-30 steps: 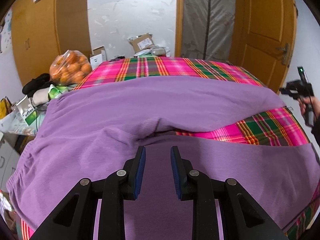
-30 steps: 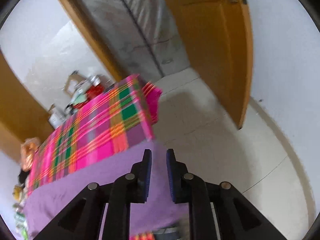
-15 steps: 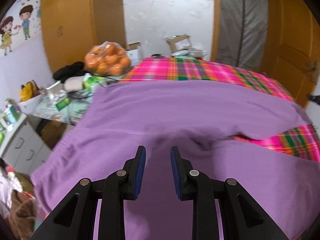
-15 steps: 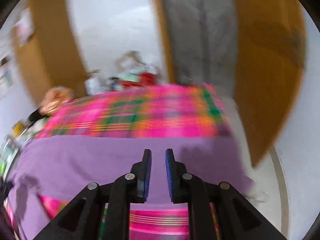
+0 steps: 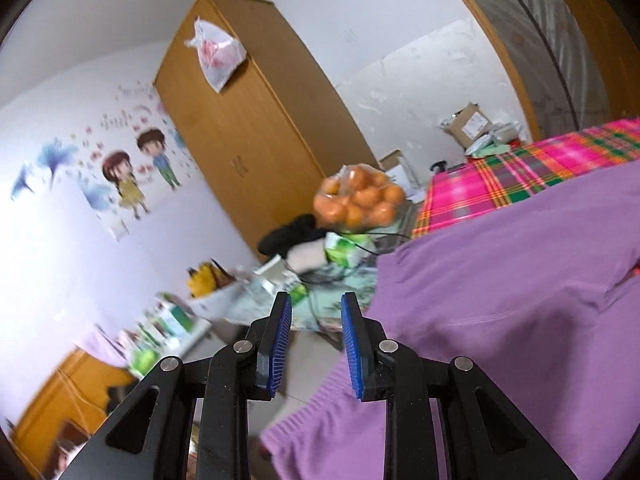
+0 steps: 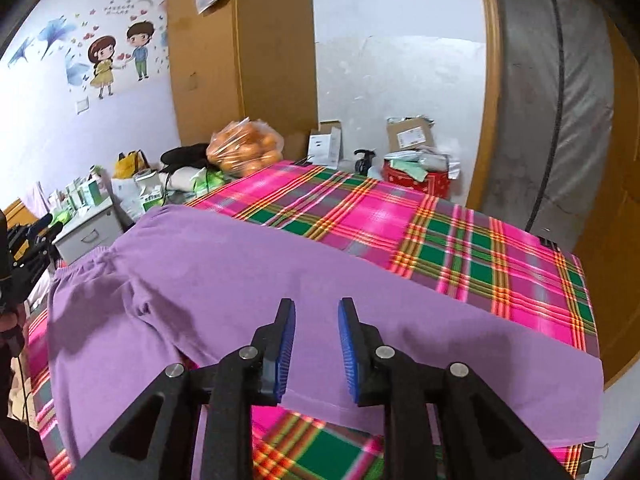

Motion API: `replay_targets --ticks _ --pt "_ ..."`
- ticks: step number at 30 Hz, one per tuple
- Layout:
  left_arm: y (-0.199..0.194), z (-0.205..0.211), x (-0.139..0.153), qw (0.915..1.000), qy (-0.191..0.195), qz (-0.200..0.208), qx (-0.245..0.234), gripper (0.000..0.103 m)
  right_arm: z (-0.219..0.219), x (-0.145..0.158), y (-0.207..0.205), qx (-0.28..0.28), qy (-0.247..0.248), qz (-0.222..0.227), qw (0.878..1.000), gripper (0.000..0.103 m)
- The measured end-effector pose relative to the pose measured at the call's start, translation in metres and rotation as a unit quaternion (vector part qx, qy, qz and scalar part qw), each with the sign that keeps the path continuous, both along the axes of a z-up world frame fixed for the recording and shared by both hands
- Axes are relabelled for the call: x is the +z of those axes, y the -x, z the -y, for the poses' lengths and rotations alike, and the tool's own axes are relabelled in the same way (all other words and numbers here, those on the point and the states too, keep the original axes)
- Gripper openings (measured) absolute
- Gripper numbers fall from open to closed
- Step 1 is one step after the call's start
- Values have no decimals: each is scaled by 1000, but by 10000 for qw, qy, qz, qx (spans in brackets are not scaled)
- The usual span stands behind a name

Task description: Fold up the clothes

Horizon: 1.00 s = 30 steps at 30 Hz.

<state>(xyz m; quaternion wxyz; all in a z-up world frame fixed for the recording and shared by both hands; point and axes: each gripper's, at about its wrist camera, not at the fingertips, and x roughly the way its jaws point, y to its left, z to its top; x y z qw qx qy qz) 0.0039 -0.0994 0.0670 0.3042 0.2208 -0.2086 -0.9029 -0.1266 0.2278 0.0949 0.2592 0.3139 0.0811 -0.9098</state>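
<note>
1. Trousers [image 6: 224, 280], purple, lie spread across the plaid-covered table [image 6: 440, 240], waist toward the left end and both legs running to the right.
2. Their two legs lie apart in a V, with a strip of plaid showing between them near the crotch. No fold shows: the garment is open and flat, one layer of each leg on the cloth.
3. As a judgement, folding is all left to do, or the trousers have been laid out for it; bringing one leg over the other looks like the likely step ahead.
4. Left gripper [image 5: 314, 344] hangs just off the waist end, over the floor gap beside the table; its jaws stand moderately apart and hold nothing.
5. Right gripper [image 6: 316, 348] hovers over the nearer leg, jaws likewise parted and empty.
6. Fabric looks soft and thick, fleece-like, with a gathered elastic waistband and a few shallow creases near the crotch; the leg ends reach the right edge of the table.
</note>
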Motion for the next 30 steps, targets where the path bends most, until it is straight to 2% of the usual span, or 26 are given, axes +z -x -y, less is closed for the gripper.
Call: replay_targets --ticks 5,8,12,17,21,23,24,26,27,28,29,30 --pt "1 -2 -7 9978 643 -152 -6 28 24 -1 -1 90 -137 87 9998 23" --pt "0 -8 -10 9932 1115 -321 -63 28 34 0 0 75 -222 124 9996 23" --pt "-3 -9 -12 9870 1535 -455 -113 28 49 2 1 89 -327 140 9993 23" --pt "-3 -3 -16 9820 1810 -530 -128 29 72 -1 7 172 -428 187 9988 23" --pt "1 9 -18 9839 1720 -440 -202 29 89 -7 17 247 -498 263 9981 23" --pt "5 19 -18 9878 1487 -324 -325 28 96 -10 22 278 -514 300 9978 23" --pt "7 26 -16 9915 1201 -244 -444 29 100 -12 25 293 -523 321 9977 24" --pt "15 48 -8 9964 183 -27 -824 29 106 -15 33 318 -549 374 9973 24" --pt "19 61 -5 9940 -401 78 -1018 29 109 -16 38 339 -562 399 9970 24" --pt "26 76 -1 9865 -1079 177 -1216 29 111 -17 42 360 -571 424 9968 25" --pt "32 91 0 9759 -1686 265 -1361 29 113 -18 48 385 -563 448 9967 25" --pt "40 104 1 9665 -2108 333 -1425 29 114 -19 53 411 -555 473 9965 25"
